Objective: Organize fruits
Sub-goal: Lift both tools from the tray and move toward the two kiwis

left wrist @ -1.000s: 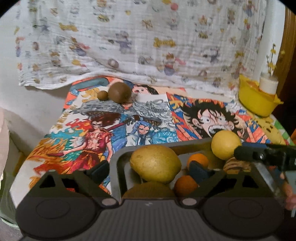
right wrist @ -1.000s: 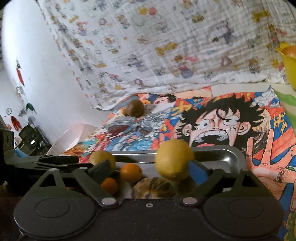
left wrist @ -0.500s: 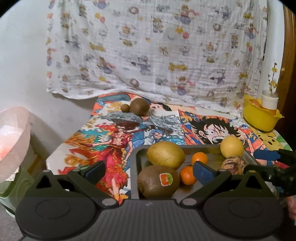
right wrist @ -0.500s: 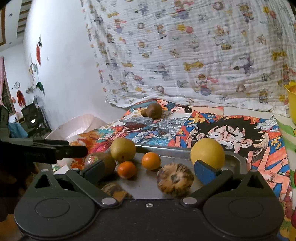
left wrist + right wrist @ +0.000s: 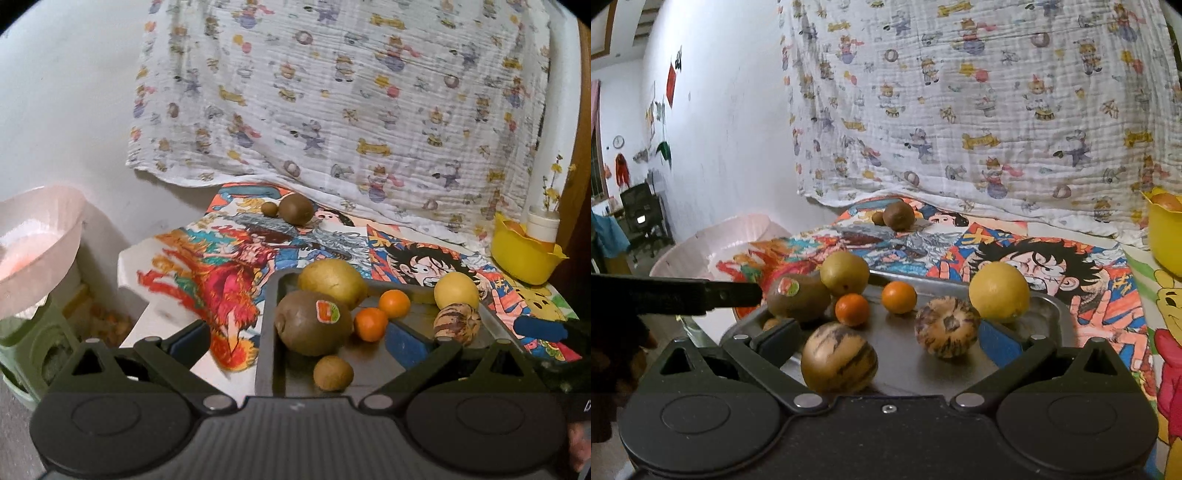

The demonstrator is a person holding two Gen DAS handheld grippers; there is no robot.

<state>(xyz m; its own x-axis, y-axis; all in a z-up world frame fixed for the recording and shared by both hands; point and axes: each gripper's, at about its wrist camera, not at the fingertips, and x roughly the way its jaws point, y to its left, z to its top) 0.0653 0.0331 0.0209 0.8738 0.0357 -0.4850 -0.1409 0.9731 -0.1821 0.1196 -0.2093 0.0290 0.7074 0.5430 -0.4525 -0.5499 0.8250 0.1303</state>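
The fruits lay loose in the grey metal tray (image 5: 1049,306): a stickered brown kiwi (image 5: 798,299), two small oranges (image 5: 852,309), a round yellow lemon (image 5: 999,291). Both the right gripper (image 5: 886,341) and the left gripper (image 5: 295,339) hung spread and empty. Next, probably, one would choose a fruit and close on it.

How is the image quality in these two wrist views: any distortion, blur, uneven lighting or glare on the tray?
Left wrist view: strong fisheye bending with dark corners; hanging cloth and pink basin are softly blurred, the stickered kiwi fairly sharp. Right wrist view: same bending; the far room on the left is dim, and the metal tray shows only a soft sheen, no harsh glare.
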